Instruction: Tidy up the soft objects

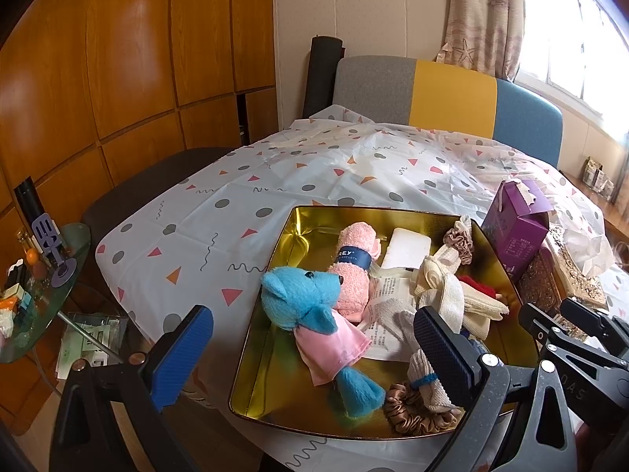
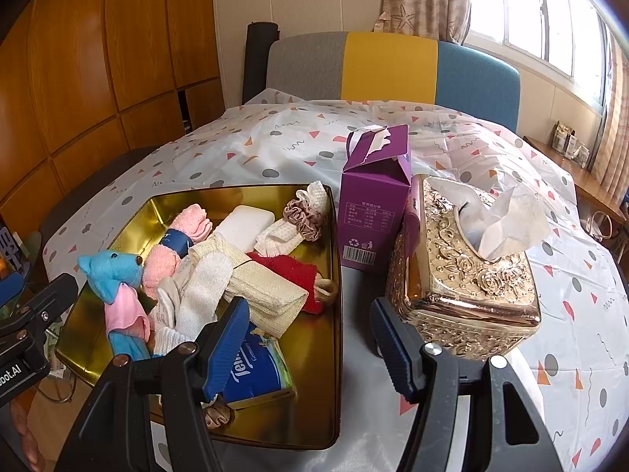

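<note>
The gold tin (image 1: 283,259) of soft items is seen on the bench beyond both grippers; left fingers (image 1: 444,350) and right fingers (image 2: 228,338) are spread, nothing pinched.

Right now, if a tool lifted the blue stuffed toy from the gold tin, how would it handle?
The blue stuffed toy looks plush, so probably light and squashy. Its pink cloth would likely droop. Lying flat in the gold tin, it should not roll.

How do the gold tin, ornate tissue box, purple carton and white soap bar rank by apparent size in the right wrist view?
1. Gold tin
2. Ornate tissue box, nearer the camera than the carton, so its lead is unsure
3. Purple carton
4. White soap bar
</note>
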The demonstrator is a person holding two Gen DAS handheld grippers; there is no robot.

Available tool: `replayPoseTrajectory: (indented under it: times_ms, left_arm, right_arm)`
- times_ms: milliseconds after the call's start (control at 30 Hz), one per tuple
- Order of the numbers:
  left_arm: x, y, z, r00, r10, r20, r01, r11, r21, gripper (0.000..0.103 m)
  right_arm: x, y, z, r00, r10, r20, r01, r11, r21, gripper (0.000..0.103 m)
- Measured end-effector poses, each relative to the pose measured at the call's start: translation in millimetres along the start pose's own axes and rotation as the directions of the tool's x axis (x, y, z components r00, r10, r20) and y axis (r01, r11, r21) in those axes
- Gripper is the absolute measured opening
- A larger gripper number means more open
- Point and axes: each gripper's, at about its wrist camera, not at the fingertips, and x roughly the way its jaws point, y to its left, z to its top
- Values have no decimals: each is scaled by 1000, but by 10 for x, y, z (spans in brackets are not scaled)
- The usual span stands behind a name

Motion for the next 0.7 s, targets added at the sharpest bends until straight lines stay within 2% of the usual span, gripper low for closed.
replayPoseTrajectory:
  times_ms: [333,433,700]
  left_arm:
    - [33,1,5,1000,-2,-21,2,1000,-10,103]
    - [50,37,-4,999,-31,-30,30,999,-35,103]
    - [23,15,-35,1000,-22,5,22,1000,-13,101]
  right_arm:
    - [-2,-7,1,1000,-5,4,5,1000,-3,65]
    - [5,-6,-7,1000,-7,0,7,1000,-6,65]
    - [51,2,-34,1000,-8,-14,8,1000,-9,65]
